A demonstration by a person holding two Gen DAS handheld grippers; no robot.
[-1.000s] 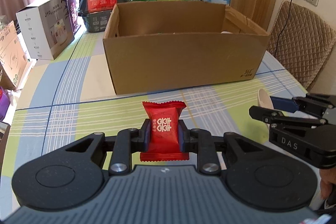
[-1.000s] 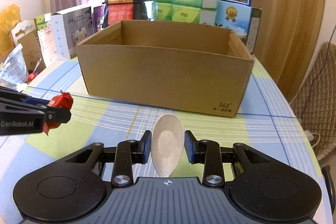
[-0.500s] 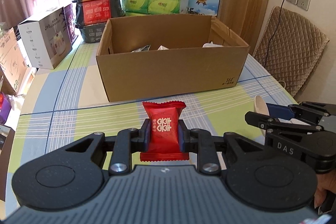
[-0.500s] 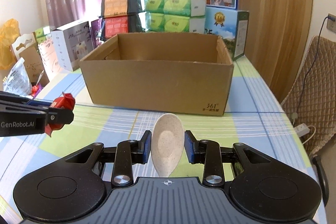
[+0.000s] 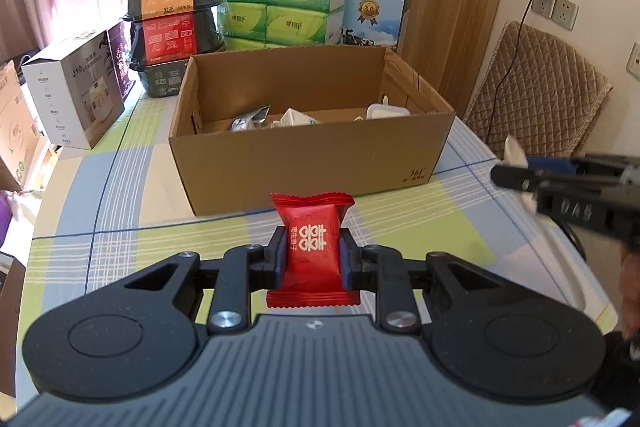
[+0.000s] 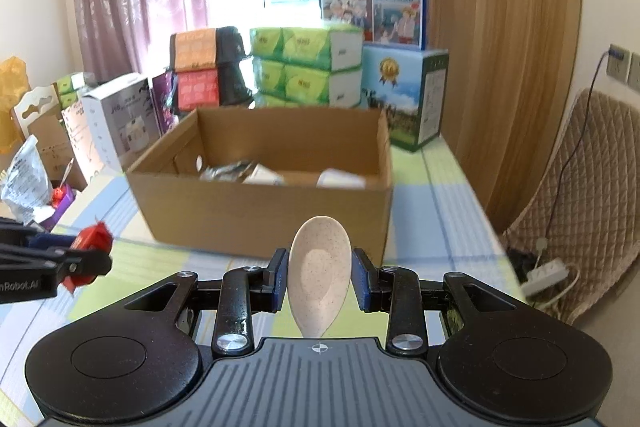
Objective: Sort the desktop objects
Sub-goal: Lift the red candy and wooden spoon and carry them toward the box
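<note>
Counter (image 5: 120,187) under a blue, green and white checked cloth; stacked cartons and green tissue packs along the window side. Left hand-held gripper (image 5: 312,259) is clamped on a red foil-wrapped candy (image 5: 310,247), held above the cloth in front of the open brown cardboard box (image 5: 312,167). The box already holds a few small items. Right hand-held gripper (image 6: 319,279) grips a cream speckled plastic spoon (image 6: 320,271) by the bowl, also short of the box. Judged step: carrying both items to the box. Next: advance each over the near rim, then release inside.
</note>
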